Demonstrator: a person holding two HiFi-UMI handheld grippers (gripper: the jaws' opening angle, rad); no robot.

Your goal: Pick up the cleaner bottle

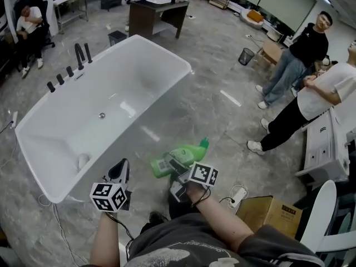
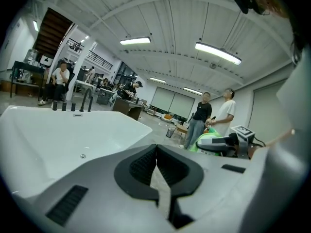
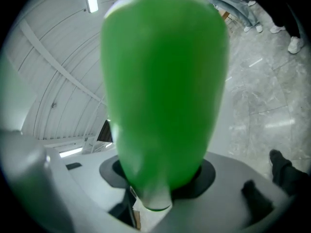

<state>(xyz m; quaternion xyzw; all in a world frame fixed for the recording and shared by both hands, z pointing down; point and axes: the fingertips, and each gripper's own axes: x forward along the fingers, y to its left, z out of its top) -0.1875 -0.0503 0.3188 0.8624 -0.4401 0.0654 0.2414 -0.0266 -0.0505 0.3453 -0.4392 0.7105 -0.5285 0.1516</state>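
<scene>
1. Beside the near corner of the white tub (image 1: pixel 111 93), above the grey floor (image 1: pixel 222 110), the green bottle (image 1: pixel 186 156) lies almost level. It is clear of the floor, with its cap end aimed up and right.
2. The right gripper (image 1: pixel 175 168) grasps the bottle. In the right gripper view the green body (image 3: pixel 165 81) fills the middle, and the jaws of the gripper (image 3: pixel 160 178) clamp its lower end from both sides.
3. A pale label (image 1: pixel 164 164) sits on the bottle's side next to the jaws. Its print is too small to read, so the brand cannot be told.
4. The left gripper (image 1: pixel 121 168) hangs to the left of the bottle, apart from it. Its own view shows it (image 2: pixel 156 154) clenched, the black ribbed pads meeting with nothing between them.
5. A marker cube (image 1: pixel 204 174) with black-and-white squares rides on the right gripper, and another rides on the left.
6. A cardboard box (image 1: pixel 270 213) on the floor at the right bears a small dark print, unreadable.
7. Black taps (image 1: pixel 82 53) stand along the tub's far left rim.
</scene>
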